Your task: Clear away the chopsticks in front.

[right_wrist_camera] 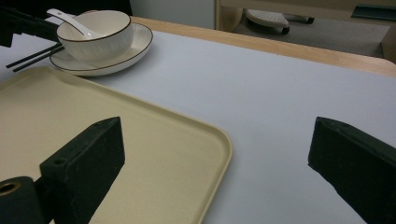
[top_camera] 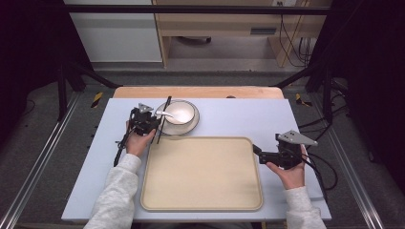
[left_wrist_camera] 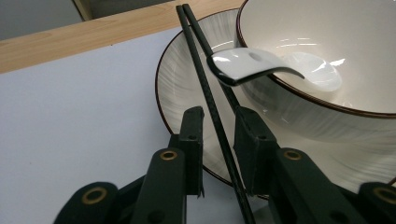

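While the left gripper sits at the lower centre of its own view, its jaws stand slightly apart around a pair of black chopsticks; the pads do not visibly press them. These lie across the plate rim, left of centre in the high view, beside the bowl holding a white spoon. At right, the right gripper gapes wide and empty over the beige tray's edge.
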`<state>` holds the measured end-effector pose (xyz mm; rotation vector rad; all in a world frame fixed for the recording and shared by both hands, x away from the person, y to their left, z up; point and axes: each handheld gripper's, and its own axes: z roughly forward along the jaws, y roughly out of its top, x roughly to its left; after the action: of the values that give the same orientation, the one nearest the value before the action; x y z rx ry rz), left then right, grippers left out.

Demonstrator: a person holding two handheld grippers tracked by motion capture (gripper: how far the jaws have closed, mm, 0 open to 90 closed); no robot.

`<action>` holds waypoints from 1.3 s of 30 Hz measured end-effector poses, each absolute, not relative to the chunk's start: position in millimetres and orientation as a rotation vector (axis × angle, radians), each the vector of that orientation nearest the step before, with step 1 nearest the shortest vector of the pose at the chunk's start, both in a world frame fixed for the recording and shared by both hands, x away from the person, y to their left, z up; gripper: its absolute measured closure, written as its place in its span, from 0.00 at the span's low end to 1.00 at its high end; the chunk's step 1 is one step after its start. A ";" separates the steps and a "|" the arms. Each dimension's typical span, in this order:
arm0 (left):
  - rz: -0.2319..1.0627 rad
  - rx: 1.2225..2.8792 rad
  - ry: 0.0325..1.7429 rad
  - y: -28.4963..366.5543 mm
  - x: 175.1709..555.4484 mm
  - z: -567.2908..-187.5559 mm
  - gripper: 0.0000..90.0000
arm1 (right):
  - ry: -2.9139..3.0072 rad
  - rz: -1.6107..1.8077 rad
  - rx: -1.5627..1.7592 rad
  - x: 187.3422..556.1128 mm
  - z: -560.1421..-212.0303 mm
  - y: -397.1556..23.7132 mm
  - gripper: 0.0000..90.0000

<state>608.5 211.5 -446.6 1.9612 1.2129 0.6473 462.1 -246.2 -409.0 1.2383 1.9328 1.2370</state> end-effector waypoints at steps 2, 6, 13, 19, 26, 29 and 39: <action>0.654 1.964 1.215 210.8 610.5 -445.3 0.79 | 1.934 1.240 1.237 461.6 -409.1 -246.6 0.05; 0.651 1.979 1.223 209.7 615.5 -445.0 0.80 | 1.933 1.242 1.239 461.4 -409.3 -247.2 0.05; 0.632 1.992 1.241 205.1 622.4 -451.8 0.86 | 1.939 1.236 1.237 462.3 -409.9 -247.2 0.05; 0.633 1.990 1.254 201.4 623.7 -454.5 0.92 | 1.937 1.236 1.237 462.1 -409.9 -247.3 0.05; 0.627 1.972 1.277 202.4 623.9 -454.7 0.95 | 1.938 1.239 1.242 462.5 -409.9 -246.8 0.05; 0.633 1.964 1.293 204.2 622.9 -453.5 0.95 | 1.938 1.240 1.239 462.9 -410.1 -246.6 0.05; 0.637 1.916 1.312 216.9 611.7 -443.6 0.95 | 1.925 1.240 1.248 462.2 -408.9 -248.0 0.04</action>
<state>611.7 216.9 -443.6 1.9165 1.3116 0.6366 462.2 -248.0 -408.9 1.2483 1.9253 1.2399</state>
